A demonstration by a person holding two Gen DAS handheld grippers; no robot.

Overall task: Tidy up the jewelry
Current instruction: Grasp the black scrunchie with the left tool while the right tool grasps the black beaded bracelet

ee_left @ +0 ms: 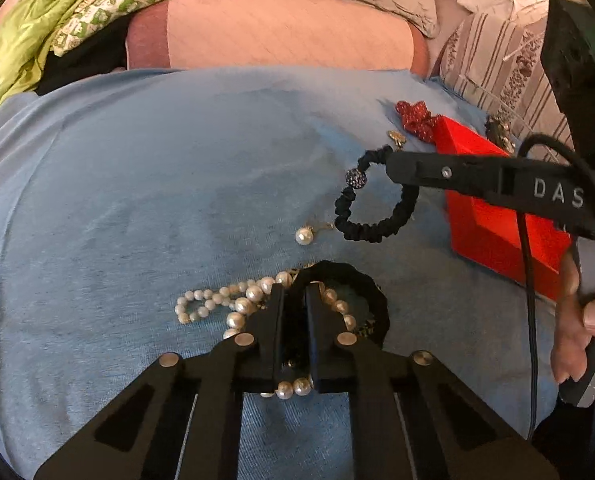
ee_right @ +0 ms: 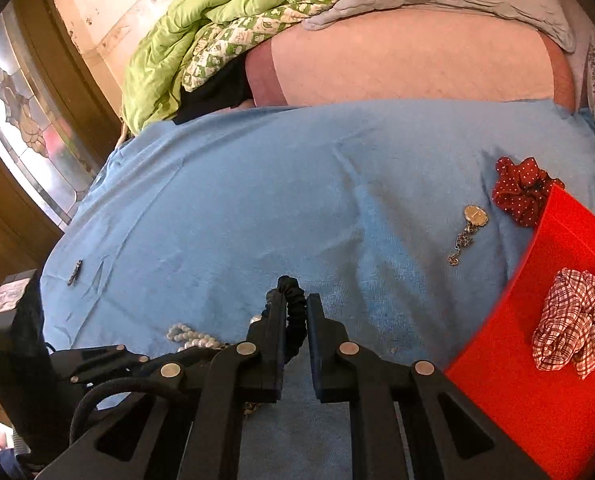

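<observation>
Left tool (ee_left: 295, 294), bottom centre of left view: pinched tight on black hair tie (ee_left: 371, 292) lying over pearl necklace (ee_left: 233, 304) on blue bedsheet (ee_left: 137, 200).

Right tool (ee_right: 296, 304), bottom centre of right view: clamped on black beaded bracelet (ee_left: 371, 200), lifted off sheet.

Loose pearl (ee_left: 304, 236) just left of bracelet.

Red box (ee_right: 537, 380) at right edge, checked scrunchie (ee_right: 569, 324) inside.

Gold pendant (ee_right: 471, 226) and red dotted scrunchie (ee_right: 517, 188) beyond, on sheet beside box.

Green quilt (ee_right: 185, 40) far upper left.
</observation>
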